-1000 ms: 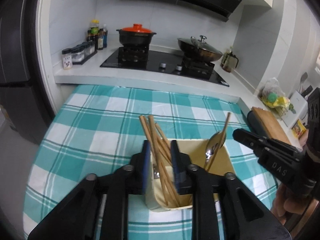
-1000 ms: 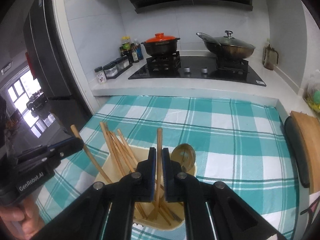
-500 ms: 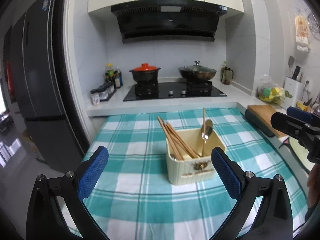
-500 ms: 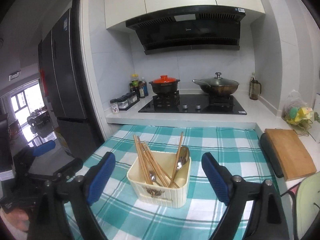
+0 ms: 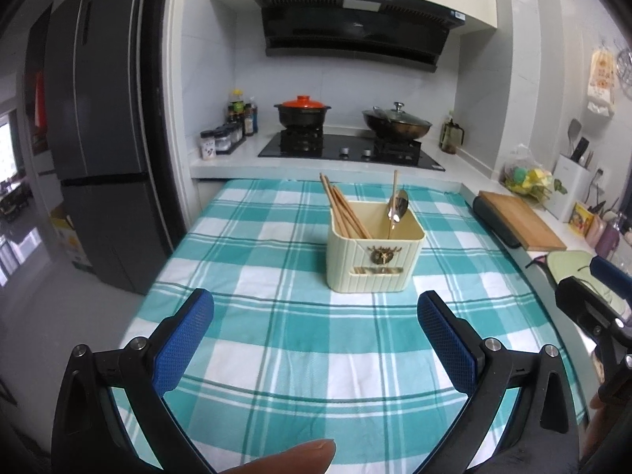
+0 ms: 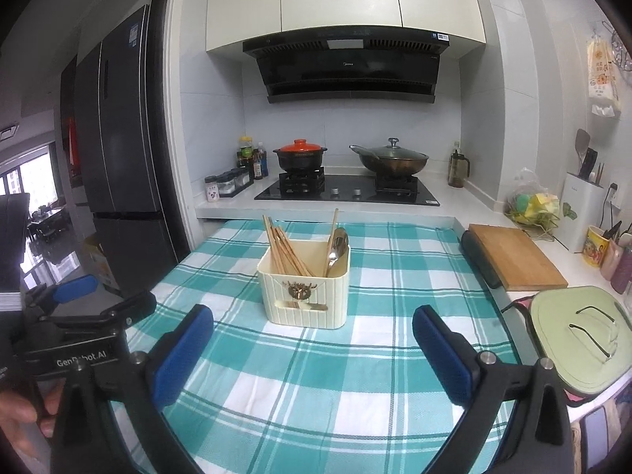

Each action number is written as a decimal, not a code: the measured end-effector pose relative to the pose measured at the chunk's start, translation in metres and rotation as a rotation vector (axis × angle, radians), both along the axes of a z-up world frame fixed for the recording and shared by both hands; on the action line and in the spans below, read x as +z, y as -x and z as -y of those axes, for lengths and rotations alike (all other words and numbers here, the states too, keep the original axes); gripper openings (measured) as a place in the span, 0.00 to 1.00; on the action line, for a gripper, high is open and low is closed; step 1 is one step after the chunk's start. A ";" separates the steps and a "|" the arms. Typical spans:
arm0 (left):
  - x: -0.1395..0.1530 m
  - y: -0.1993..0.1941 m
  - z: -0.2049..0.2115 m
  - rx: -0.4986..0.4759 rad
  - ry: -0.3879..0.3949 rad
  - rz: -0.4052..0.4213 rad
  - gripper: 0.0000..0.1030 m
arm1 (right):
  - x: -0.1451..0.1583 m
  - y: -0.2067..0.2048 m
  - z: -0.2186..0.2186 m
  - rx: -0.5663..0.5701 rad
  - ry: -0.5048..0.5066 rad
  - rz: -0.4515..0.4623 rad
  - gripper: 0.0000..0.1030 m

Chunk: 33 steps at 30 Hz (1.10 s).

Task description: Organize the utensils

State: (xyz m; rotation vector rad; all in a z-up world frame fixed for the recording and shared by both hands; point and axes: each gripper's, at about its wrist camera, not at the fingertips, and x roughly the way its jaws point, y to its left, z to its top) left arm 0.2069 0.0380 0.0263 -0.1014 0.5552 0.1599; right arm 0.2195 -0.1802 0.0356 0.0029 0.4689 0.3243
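A cream utensil holder (image 5: pixel 375 260) (image 6: pixel 304 296) stands upright on the teal checked tablecloth (image 5: pixel 276 316). Inside it, a bundle of wooden chopsticks (image 5: pixel 343 213) (image 6: pixel 284 249) leans left, while a metal spoon (image 5: pixel 397 205) (image 6: pixel 337 245) and one more chopstick rest on the right side. My left gripper (image 5: pixel 315 300) is open, well short of the holder, and holds nothing. The jaws of my right gripper (image 6: pixel 313 314) are opening wide, also short of the holder, and the space between them is empty.
A wooden cutting board (image 6: pixel 513 256) lies on the counter at the right, with a pale green lid (image 6: pixel 580 335) nearer. Behind the table is a hob (image 6: pixel 347 193) with two pots. A dark fridge (image 6: pixel 118 158) stands at left. A fingertip (image 5: pixel 292 454) shows at the bottom.
Both grippers let go of the chopsticks in the holder, opened wide and drew back from it. The holder now looks smaller and farther off in both views.
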 end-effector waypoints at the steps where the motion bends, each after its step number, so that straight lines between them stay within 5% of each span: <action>1: 0.002 0.003 0.000 0.008 -0.003 0.005 1.00 | -0.001 0.004 0.001 0.005 -0.010 0.002 1.00; 33: 0.015 0.019 0.012 0.029 -0.078 0.023 1.00 | 0.004 0.030 -0.004 0.029 0.012 0.035 1.00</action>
